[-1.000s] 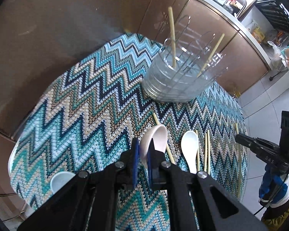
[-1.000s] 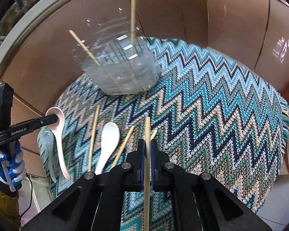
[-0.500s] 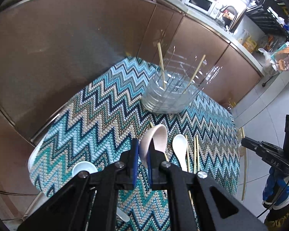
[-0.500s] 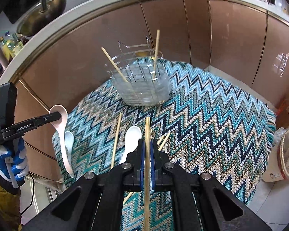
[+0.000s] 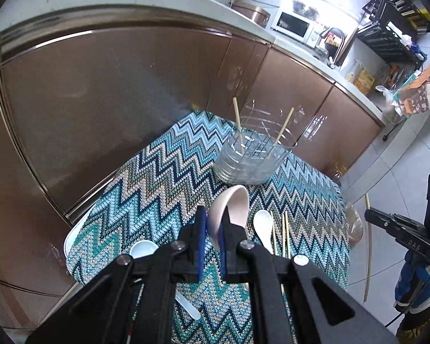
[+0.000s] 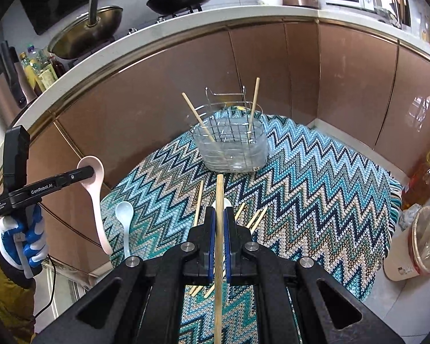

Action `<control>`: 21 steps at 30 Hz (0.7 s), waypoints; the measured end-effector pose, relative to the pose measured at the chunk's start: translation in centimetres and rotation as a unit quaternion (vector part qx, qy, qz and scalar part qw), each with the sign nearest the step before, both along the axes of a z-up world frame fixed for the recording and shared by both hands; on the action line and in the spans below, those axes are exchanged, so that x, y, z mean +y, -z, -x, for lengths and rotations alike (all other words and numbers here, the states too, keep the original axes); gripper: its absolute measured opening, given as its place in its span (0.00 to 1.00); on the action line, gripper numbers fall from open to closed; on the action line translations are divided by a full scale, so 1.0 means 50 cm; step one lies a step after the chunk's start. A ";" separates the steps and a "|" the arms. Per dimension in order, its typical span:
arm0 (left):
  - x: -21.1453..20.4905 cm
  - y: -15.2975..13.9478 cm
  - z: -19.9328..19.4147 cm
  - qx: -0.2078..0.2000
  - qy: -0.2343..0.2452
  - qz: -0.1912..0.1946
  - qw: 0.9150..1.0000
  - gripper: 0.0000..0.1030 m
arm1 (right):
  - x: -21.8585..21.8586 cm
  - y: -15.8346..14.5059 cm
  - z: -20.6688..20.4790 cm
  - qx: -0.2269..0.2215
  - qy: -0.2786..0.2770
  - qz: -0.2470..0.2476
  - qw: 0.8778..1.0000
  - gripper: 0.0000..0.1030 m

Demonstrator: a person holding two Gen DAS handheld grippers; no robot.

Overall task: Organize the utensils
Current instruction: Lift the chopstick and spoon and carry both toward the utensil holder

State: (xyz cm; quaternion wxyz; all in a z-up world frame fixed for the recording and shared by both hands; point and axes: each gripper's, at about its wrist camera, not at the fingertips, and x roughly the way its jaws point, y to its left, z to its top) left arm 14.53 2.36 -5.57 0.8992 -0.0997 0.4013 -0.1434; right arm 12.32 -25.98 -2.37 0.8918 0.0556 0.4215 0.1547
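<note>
My left gripper (image 5: 212,229) is shut on a pink-white ceramic spoon (image 5: 229,209), held high above the table; it also shows in the right wrist view (image 6: 96,197). My right gripper (image 6: 220,223) is shut on a wooden chopstick (image 6: 219,243), seen in the left wrist view (image 5: 368,246) hanging off the table's right side. A clear utensil holder with a wire rack (image 5: 252,157) (image 6: 232,146) stands at the far end with two chopsticks in it. A white spoon (image 5: 262,228), a pale blue spoon (image 6: 124,218) and several loose chopsticks (image 6: 198,200) lie on the mat.
A zigzag teal mat (image 6: 315,189) covers the round table. Brown cabinet fronts (image 5: 114,100) curve close behind it. A lidded bin (image 6: 415,243) and an oil bottle (image 6: 421,183) stand on the floor at the right.
Both grippers have risen and pulled back from the table, each keeping its utensil; the holder and mat look smaller and farther away.
</note>
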 end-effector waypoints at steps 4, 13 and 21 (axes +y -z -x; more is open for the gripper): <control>0.007 -0.018 0.014 -0.014 -0.003 0.003 1.000 0.07 | 0.004 -0.023 0.014 -0.014 -0.001 -0.003 1.000 0.05; 0.027 -0.058 0.041 -0.061 -0.025 -0.013 0.998 0.07 | 0.033 -0.072 0.042 -0.086 -0.023 -0.029 0.996 0.05; 0.025 -0.065 0.021 -0.081 -0.041 -0.022 0.996 0.07 | 0.062 -0.073 0.038 -0.144 -0.037 -0.028 0.988 0.05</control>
